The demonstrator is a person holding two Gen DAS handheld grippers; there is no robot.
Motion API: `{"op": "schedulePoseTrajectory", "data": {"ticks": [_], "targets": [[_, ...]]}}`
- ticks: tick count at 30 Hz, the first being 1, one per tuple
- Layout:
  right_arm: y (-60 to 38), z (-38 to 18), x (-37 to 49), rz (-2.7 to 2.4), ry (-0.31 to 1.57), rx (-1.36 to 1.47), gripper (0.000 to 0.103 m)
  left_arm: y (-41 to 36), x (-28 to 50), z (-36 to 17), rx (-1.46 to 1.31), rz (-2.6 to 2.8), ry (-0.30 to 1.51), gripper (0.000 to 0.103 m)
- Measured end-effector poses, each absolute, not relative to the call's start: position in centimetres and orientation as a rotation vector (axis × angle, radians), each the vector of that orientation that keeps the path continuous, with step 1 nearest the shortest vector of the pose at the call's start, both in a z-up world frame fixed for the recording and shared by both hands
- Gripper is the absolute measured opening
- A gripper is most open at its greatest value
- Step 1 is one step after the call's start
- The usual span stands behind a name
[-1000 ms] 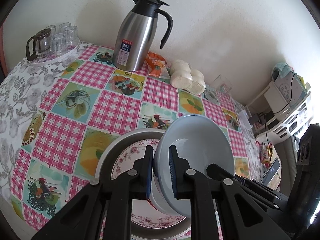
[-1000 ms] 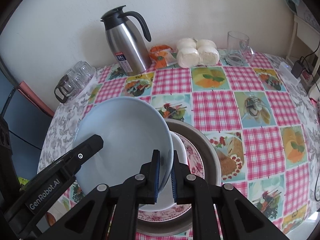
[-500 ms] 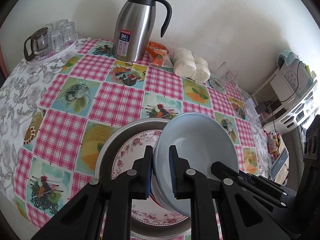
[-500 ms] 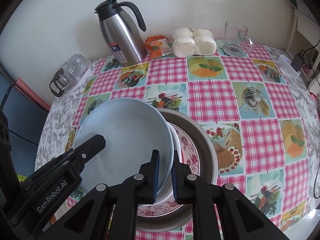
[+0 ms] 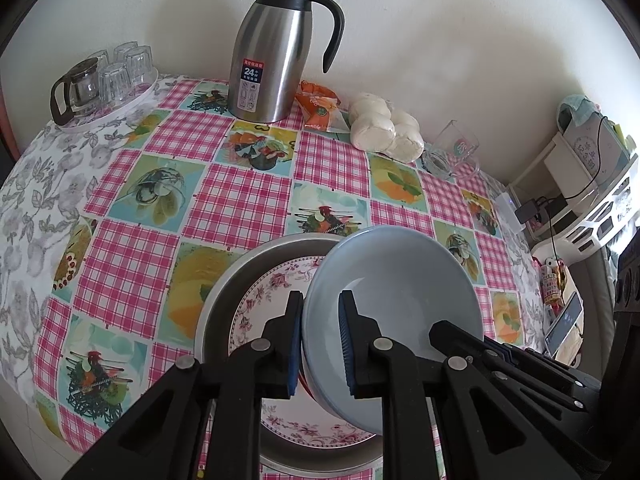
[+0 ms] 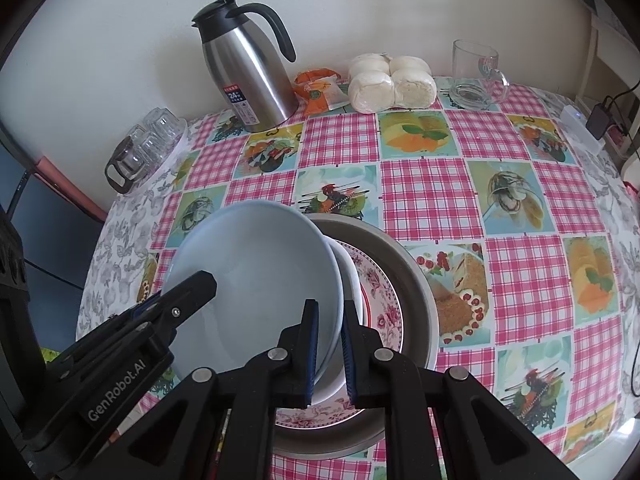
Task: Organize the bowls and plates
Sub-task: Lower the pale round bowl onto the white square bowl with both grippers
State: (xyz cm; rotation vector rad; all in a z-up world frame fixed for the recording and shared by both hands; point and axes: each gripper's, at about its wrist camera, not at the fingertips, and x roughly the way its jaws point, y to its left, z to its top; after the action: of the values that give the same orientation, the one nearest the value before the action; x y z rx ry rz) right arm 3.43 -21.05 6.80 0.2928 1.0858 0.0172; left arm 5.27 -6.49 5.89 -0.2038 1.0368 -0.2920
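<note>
Left wrist view: the left tongs (image 5: 320,340) are seen clamped on the near left rim of a blue bowl (image 5: 400,292), one pad inside the bowl and one outside. The bowl is held tilted above a floral plate (image 5: 264,292), which lies inside a grey metal pan (image 5: 224,280) at the near middle of the desk (image 5: 132,248). The right tongs (image 5: 452,330) are seen reaching in from the near right, closed on the bowl's right rim. Far on the checked cloth a steel jug (image 5: 272,52) is stood by the wall, with an orange packet (image 5: 320,108) and wrapped buns (image 5: 384,128) to its right and a glass mug (image 5: 452,152) further right. A tray of glasses (image 5: 104,80) is set at the far left.

Right wrist view: the right tongs (image 6: 330,346) are shown clamped on the near right rim of the blue bowl (image 6: 256,272), the rim pinched between the blue pads. A white bowl (image 6: 348,280) is seen just behind the blue one, over the floral plate (image 6: 380,292) in the pan (image 6: 416,276). The left tongs (image 6: 196,292) are gripped on the bowl's near left rim. The jug (image 6: 248,68), packet (image 6: 316,88), buns (image 6: 392,84) and mug (image 6: 476,72) are lined along the far edge of the desk (image 6: 432,200), and the tray of glasses (image 6: 148,148) is at the far left.
</note>
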Motion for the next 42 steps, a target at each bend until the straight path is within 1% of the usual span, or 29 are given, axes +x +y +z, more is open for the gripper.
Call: {"op": "schedulePoseTrajectory", "data": {"ticks": [7, 20, 27, 30, 37, 40, 42], "targets": [[-21.8, 7.3, 3.0, -0.013, 1.063, 0.282, 0.016, -6.5, 5.1, 6.1, -0.207, -0.31, 1.025, 0.017], [-23.1, 7.6, 2.8, 0.002, 1.028, 0.308, 0.016, -6.8, 5.0, 6.5, -0.205, -0.317, 1.012, 0.017], [-23.2, 6.6, 3.0, 0.014, 1.045, 0.308, 0.016, -6.9, 4.8, 6.8, -0.207, -0.323, 1.0, 0.017], [-22.8, 6.1, 3.1, 0.02, 1.061, 0.296, 0.014, -6.9, 4.7, 7.0, -0.204, -0.32, 0.994, 0.017], [-22.9, 6.2, 2.9, 0.027, 1.068, 0.31, 0.014, -6.9, 4.5, 7.3, -0.208, -0.322, 0.986, 0.018], [-22.8, 6.6, 2.6, 0.057, 1.058, 0.325, 0.015, -7.1, 4.2, 7.9, -0.272, -0.422, 0.969, 0.018], [-22.4, 7.0, 2.6, 0.066, 1.048, 0.314, 0.016, -7.8, 3.9, 8.2, -0.236, -0.417, 0.956, 0.018]]}}
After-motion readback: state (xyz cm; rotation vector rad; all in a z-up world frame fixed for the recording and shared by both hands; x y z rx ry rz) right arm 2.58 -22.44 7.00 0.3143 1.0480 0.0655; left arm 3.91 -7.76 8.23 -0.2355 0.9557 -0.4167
